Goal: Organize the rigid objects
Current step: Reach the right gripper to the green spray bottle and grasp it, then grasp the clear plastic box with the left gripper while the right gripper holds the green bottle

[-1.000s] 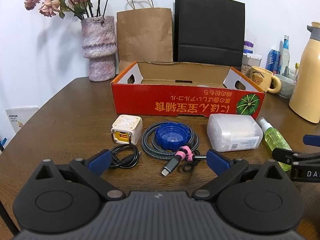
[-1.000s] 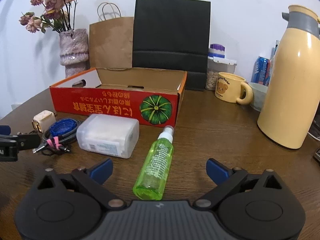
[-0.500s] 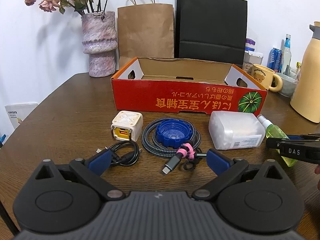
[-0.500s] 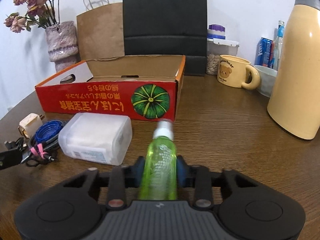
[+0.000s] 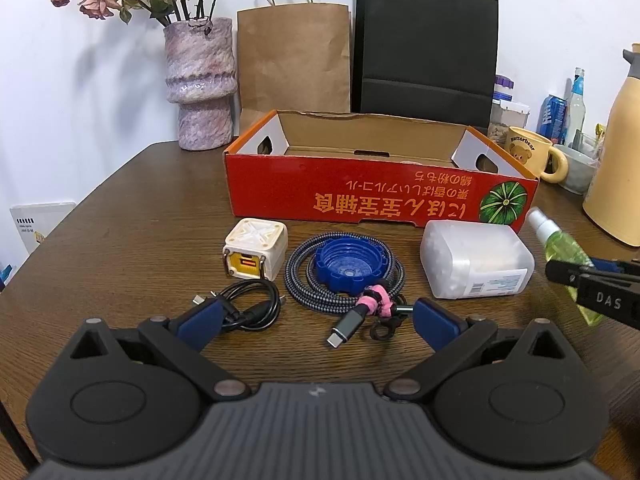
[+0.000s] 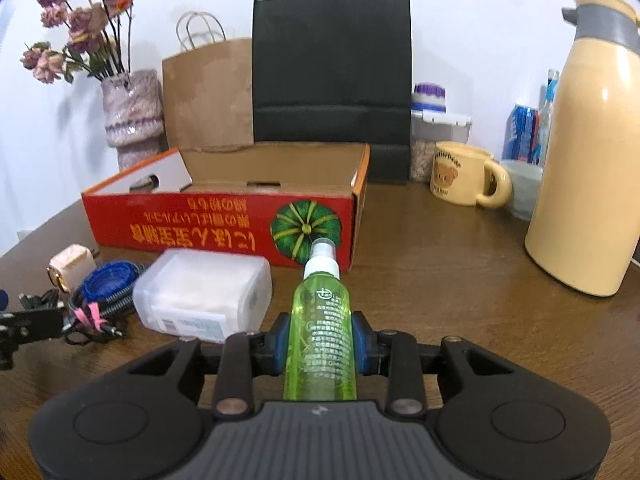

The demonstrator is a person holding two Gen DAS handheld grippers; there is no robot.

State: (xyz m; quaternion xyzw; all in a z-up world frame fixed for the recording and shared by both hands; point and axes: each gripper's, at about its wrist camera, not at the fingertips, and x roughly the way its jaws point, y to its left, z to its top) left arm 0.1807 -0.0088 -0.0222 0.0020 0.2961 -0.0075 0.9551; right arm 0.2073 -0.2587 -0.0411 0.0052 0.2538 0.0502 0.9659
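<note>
We've got the right gripper (image 6: 320, 342) clamped on the green spray bottle (image 6: 320, 320), left gripper (image 5: 316, 318) wide open over the cables (image 5: 248, 306).

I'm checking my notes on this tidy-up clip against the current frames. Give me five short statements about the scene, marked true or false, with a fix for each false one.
1. The right gripper is shut on the green spray bottle. True.
2. The left gripper holds the blue cap. False: it is open, and the cap lies inside the braided cable coil.
3. The red box stands open. True.
4. The white charger cube is inside the box. False: it is on the table.
5. The bear mug lies tipped over. False: upright.
</note>
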